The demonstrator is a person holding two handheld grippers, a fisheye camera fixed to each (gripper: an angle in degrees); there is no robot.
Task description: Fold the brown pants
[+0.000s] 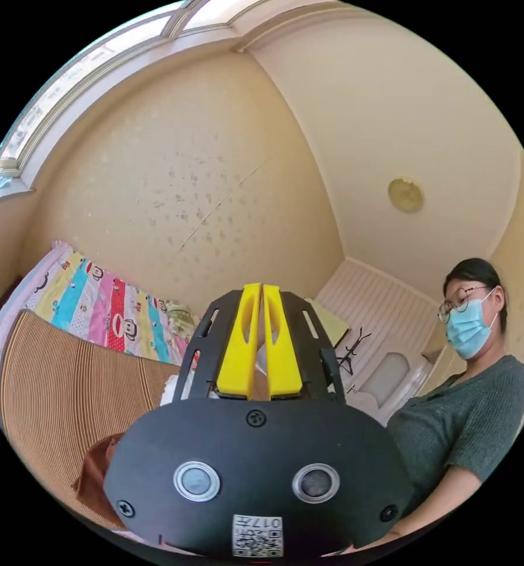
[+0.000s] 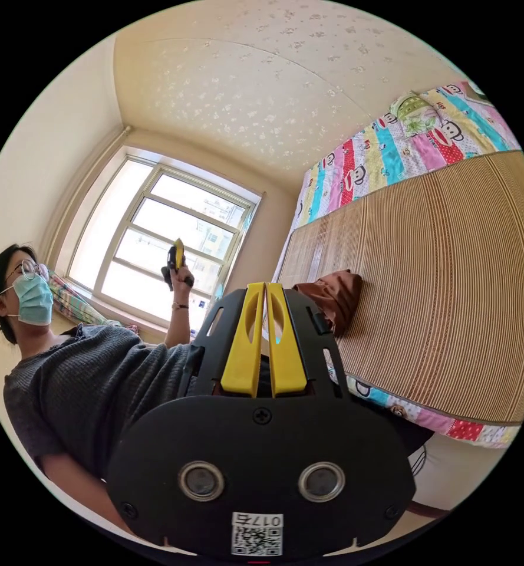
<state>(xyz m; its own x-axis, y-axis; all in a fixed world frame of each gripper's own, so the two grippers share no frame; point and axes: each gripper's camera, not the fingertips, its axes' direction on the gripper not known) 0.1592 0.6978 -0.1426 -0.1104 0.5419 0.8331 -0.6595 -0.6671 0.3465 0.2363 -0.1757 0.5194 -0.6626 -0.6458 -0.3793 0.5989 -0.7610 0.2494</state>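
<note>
One pair of brown pants lies bunched on the bed's woven mat, near its edge, apart from both grippers. The left gripper and right gripper each hold their two yellow fingers closed on nothing. The right gripper view adds a window and the person's raised hand; the left gripper view, a ceiling lamp.

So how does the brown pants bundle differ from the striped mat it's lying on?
The brown pants are a small, rumpled, bunched heap, while the striped mat lies flat and spreads across most of the bed. The pants are plain reddish-brown cloth; the mat is a lighter tan with fine ribbed lines. The pants sit near one edge of the mat, not spread out. Both are brownish, and neither is touched by a gripper.
</note>
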